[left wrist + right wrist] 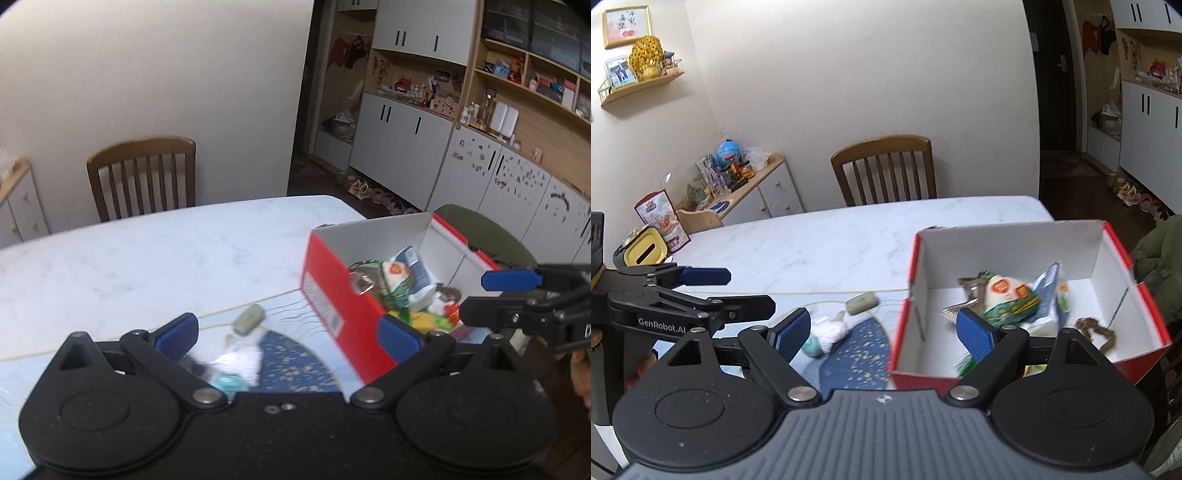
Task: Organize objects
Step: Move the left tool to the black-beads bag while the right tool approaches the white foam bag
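A red cardboard box (325,295) (997,230) with a white inside stands on the table and holds several snack packets (1008,297) and a brown string-like item (1097,330). Left of it, on a blue mat (864,343), lie a grey-green cylinder (249,319) (861,302), a white fluffy piece (242,360) (833,330) and a small teal object (229,382) (813,347). My left gripper (288,334) (750,289) hovers open above these loose items. My right gripper (882,334) (487,295) is open at the box's near edge, empty.
The white marble table (147,251) stretches away behind the box. A wooden chair (886,166) stands at its far side. A green jacket (1160,258) hangs on a seat right of the box. At far left are a sideboard with clutter (746,173) and a yellow-topped container (644,251).
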The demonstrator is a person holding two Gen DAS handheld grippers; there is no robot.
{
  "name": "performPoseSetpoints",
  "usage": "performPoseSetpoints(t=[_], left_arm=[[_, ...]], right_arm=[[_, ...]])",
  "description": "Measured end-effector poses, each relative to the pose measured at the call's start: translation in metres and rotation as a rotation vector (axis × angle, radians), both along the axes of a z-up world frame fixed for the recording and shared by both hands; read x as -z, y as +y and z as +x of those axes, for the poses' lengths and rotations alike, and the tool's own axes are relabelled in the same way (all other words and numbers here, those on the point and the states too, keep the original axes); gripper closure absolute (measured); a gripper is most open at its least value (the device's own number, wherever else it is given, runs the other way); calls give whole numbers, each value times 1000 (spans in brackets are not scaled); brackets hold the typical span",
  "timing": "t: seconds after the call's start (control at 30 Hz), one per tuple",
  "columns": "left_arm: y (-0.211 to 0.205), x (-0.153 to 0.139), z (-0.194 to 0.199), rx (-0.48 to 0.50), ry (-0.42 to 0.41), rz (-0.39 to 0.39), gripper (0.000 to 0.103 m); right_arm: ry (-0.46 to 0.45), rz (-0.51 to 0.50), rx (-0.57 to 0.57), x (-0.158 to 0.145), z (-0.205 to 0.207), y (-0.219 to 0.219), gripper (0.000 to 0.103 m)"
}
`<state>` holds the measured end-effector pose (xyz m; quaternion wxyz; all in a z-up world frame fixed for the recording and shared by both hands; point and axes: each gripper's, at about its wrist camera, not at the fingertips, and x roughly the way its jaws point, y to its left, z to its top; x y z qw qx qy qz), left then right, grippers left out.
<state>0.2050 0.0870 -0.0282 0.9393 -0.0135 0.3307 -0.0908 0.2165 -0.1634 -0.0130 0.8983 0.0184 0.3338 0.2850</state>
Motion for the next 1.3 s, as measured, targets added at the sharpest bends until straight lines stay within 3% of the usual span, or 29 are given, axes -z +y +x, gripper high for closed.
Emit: performPoseSetpoints(t=[0.43,0.63,0.77,1.13,1.3], left_arm=[[75,23,4,-92,11,-91,0],[101,53,19,-121,77,-71,0],[121,75,28,-157,133,-112,0],[121,114,49,-107,177,-66,3],[124,127,61,-69,203,-108,8]], right_arm=[[48,-86,-54,26,-8,77,17],[45,-128,-78,39,-5,108,17],[75,-152,-80,53,2,123,17],[95,-267,-110,100,9,166,17],[94,-307,-118,114,16,178,17]])
